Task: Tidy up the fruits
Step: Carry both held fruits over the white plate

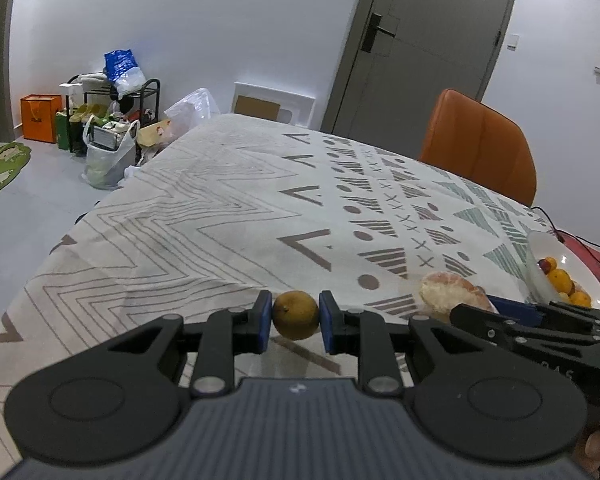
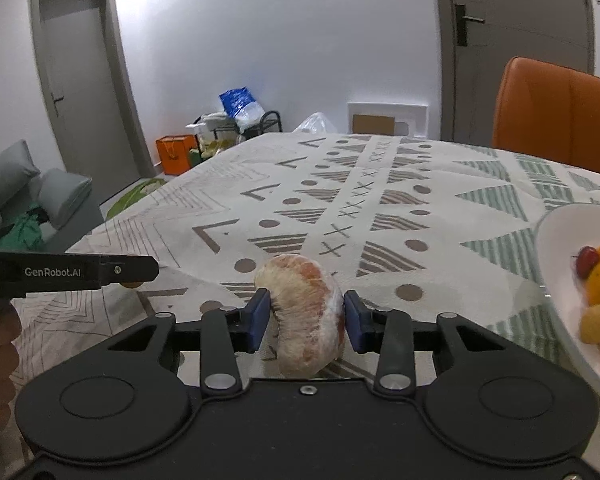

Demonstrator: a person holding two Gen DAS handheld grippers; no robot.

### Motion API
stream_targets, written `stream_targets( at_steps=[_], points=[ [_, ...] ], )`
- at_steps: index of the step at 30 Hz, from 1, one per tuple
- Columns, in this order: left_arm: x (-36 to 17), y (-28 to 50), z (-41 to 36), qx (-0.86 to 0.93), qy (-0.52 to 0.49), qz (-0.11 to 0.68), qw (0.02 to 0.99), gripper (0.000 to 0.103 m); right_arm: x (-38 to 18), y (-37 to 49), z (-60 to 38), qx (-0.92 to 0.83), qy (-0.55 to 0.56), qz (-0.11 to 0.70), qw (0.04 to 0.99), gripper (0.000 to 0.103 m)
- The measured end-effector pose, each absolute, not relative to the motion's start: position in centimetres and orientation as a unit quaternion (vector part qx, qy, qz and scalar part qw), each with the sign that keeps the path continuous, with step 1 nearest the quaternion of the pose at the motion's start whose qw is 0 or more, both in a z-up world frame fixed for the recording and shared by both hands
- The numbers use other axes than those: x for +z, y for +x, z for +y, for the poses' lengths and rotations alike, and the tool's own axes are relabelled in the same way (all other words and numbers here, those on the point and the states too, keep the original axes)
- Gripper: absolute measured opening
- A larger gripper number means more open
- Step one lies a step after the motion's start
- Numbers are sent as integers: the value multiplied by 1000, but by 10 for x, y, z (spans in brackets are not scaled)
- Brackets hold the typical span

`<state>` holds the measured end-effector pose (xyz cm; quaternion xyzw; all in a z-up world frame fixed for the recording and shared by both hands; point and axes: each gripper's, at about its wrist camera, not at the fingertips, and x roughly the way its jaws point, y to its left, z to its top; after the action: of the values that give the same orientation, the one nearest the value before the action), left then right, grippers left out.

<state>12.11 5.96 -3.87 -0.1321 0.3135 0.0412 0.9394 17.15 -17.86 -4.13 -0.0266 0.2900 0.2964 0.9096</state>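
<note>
A small round yellow-brown fruit [image 1: 296,315], dull-skinned, is pinched between the blue pads of the left gripper [image 1: 295,319] just above the patterned woven tablecloth [image 1: 204,208]. A peeled, film-wrapped pomelo piece [image 2: 306,314], pink and pithy, is enclosed by the right gripper [image 2: 305,322]; its pads seem to touch the wrap. Nearby, orange and red fruits [image 2: 598,280] are heaped in a glossy white bowl [image 2: 556,236].
</note>
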Motion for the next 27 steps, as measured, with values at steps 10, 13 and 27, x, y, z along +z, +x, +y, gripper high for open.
stream_targets(
  at_steps=[10,13,27],
  points=[
    [-27,120,38,15,-120,302,946,23,-28,160,-210,265,-6,272,925,38],
    [-24,122,31,7,-116,299,947,23,-25,158,-220,251,0,266,931,38],
    [-15,139,-6,-39,-96,292,951,23,-14,157,-271,159,19,242,957,38]
  ],
)
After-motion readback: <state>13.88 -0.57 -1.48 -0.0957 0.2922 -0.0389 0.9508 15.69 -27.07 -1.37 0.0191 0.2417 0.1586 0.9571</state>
